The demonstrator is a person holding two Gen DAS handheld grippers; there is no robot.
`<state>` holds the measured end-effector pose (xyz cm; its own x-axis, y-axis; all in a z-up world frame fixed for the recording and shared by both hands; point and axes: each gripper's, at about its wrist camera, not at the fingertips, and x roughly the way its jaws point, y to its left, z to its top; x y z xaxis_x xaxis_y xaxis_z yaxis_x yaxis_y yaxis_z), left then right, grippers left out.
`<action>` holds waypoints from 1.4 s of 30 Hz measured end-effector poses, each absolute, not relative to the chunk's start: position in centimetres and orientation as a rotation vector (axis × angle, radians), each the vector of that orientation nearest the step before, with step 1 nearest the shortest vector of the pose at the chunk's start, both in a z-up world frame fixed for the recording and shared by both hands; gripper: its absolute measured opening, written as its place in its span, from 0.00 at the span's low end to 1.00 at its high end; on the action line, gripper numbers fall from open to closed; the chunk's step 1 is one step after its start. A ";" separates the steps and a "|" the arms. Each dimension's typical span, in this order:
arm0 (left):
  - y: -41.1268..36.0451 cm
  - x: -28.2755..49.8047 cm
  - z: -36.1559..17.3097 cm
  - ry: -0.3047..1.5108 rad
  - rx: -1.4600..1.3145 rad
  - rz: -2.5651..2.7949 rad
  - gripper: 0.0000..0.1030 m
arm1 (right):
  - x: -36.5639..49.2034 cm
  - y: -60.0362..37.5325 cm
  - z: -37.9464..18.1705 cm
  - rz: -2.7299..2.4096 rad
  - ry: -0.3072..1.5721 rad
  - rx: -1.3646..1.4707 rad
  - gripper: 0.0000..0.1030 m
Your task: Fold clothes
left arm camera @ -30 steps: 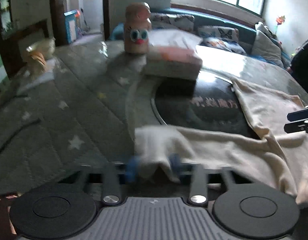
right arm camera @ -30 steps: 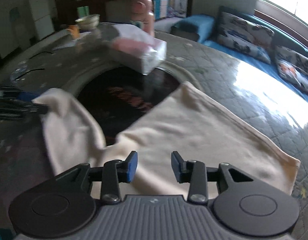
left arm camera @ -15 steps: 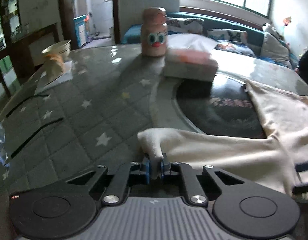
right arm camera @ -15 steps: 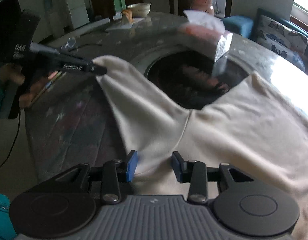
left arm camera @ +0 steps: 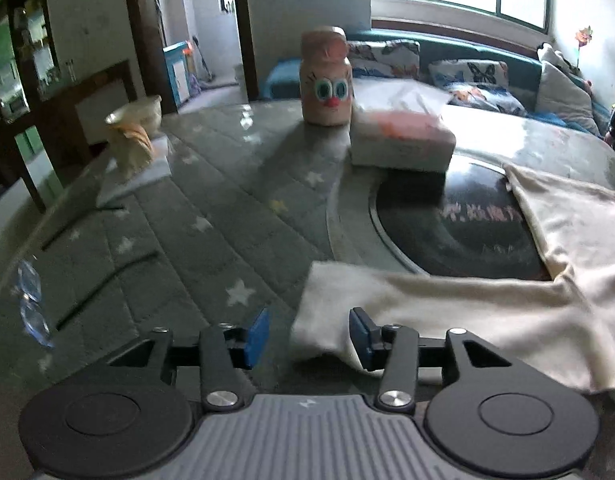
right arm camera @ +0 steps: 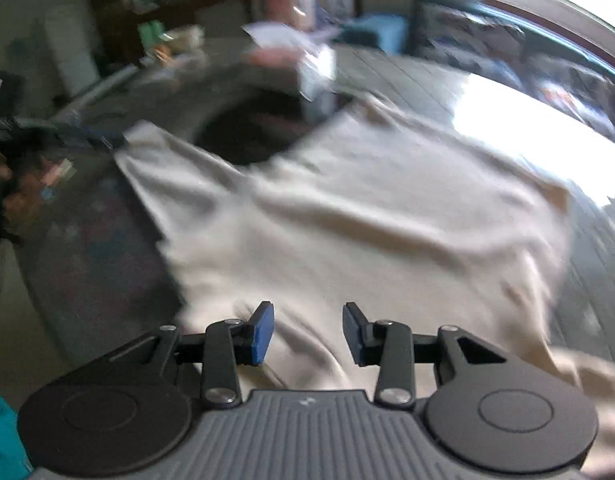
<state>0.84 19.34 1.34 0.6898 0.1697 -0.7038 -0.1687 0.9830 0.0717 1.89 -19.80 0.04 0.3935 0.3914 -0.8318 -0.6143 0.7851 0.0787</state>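
1. The left hand-held gripper, clamped on the sleeve tip half a second ago, now gapes wide, the sleeve lying loose between its jaws
2. The right hand-held gripper stays wide open, holding nothing, over the cream garment
3. Likely a sleeve was just laid out; folding itself remains
4. The quilted, star-patterned surface carries a tissue box and a face-painted jar; a sofa stands under the window
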 end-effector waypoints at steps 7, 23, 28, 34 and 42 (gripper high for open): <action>11.7 0.0 3.4 0.727 0.062 -0.038 0.50 | -2.2 -23.7 -0.1 0.653 0.987 -0.226 0.37; -3.7 -1.1 -0.7 0.805 0.203 -0.541 0.40 | -4.1 -22.3 0.1 0.685 0.852 -0.315 0.05; -3.2 -1.4 -1.3 0.835 0.224 -0.565 0.40 | -4.8 -22.7 -0.6 0.752 0.904 -0.308 0.06; -2.8 -0.5 0.9 0.782 0.180 -0.539 0.41 | -2.4 -29.1 2.2 0.541 0.861 -0.188 0.21; -6.1 1.3 -0.1 0.790 0.178 -0.547 0.44 | 3.6 -36.9 -0.4 0.168 0.872 -0.125 0.34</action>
